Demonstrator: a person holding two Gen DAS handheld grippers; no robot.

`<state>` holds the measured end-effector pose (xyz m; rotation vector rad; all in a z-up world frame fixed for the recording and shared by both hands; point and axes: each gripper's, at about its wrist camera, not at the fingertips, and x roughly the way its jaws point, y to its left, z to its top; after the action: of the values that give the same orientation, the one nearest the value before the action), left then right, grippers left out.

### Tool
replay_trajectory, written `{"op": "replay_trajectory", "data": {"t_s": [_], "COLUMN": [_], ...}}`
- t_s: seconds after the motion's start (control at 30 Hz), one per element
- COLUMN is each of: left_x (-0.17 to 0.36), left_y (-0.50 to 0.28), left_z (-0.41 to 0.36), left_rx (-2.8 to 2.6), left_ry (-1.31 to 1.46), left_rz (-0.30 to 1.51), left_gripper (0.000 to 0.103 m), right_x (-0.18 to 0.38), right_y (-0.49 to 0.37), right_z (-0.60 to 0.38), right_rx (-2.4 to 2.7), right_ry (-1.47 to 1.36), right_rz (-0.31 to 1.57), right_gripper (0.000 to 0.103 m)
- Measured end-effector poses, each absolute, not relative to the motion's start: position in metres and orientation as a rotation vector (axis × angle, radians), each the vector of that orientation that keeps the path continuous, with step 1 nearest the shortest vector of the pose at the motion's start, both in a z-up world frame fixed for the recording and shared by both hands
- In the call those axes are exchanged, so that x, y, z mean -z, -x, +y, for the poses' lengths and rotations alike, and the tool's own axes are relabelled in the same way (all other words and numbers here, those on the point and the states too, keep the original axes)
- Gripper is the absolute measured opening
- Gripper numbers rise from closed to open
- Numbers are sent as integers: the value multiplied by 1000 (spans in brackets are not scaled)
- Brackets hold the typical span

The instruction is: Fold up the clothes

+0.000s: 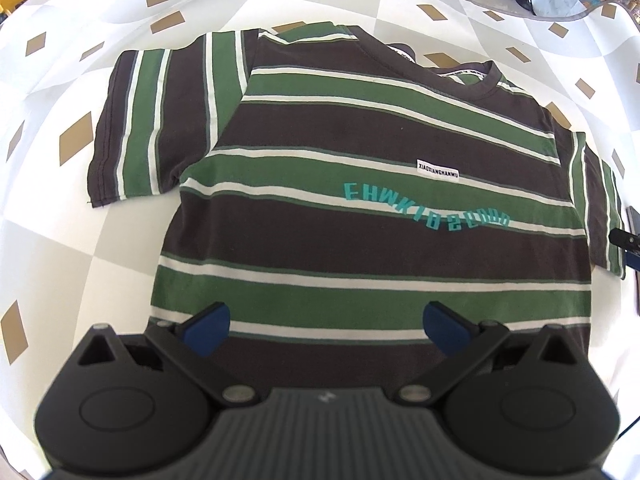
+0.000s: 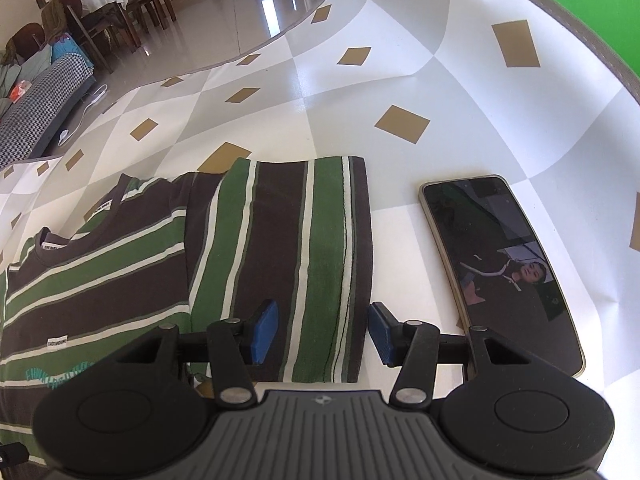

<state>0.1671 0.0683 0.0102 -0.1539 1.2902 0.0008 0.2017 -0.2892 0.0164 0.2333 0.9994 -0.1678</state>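
t-shirt (image 1: 360, 216): lying flat, face up, on checkered tablecloth (image 1: 80, 240)
left gripper (image 1: 326, 326): fingers wide apart, hovering over near hem, holding nothing
right gripper (image 2: 322, 334): fingers apart, straddling right sleeve (image 2: 296, 264) edge
risk: right gripper nudging smartphone (image 2: 500, 264) lying just right of sleeve; pinching tablecloth too

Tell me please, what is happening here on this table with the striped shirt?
A person is starting to fold a striped T-shirt that lies flat, front up, on the checked tablecloth. The left gripper is open above the shirt's lower part. The right gripper is open over the sleeve, near its outer edge. Neither one holds the cloth yet. A phone lies beside that sleeve.
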Motion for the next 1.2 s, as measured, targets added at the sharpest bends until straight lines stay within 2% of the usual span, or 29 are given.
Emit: {"op": "replay_trajectory", "data": {"t_s": [0.17, 0.27, 0.43, 0.6, 0.9, 1.2], "left_x": [-3, -1, -1, -1, -2, 2], "left_y": [-167, -167, -167, -167, -166, -164], "left_z": [74, 77, 79, 79, 82, 84], "left_rx": [-19, -23, -27, -29, -39, -46], "left_ry": [167, 176, 174, 166, 171, 155], "left_rz": [1317, 1324, 1321, 1327, 1330, 1336], "left_gripper": [103, 103, 103, 103, 103, 103], "right_x": [-14, -12, -12, -17, -46, -70], "right_y": [-201, -199, -202, -203, -201, -197], "right_z": [-286, -284, -284, -282, -262, -207], "right_rx": [170, 183, 200, 199, 117, -70], "right_ry": [-210, -196, -216, -244, -204, -109], "right_rz": [966, 941, 921, 914, 793, 691], "right_gripper": [49, 44, 19, 16, 11, 9]}}
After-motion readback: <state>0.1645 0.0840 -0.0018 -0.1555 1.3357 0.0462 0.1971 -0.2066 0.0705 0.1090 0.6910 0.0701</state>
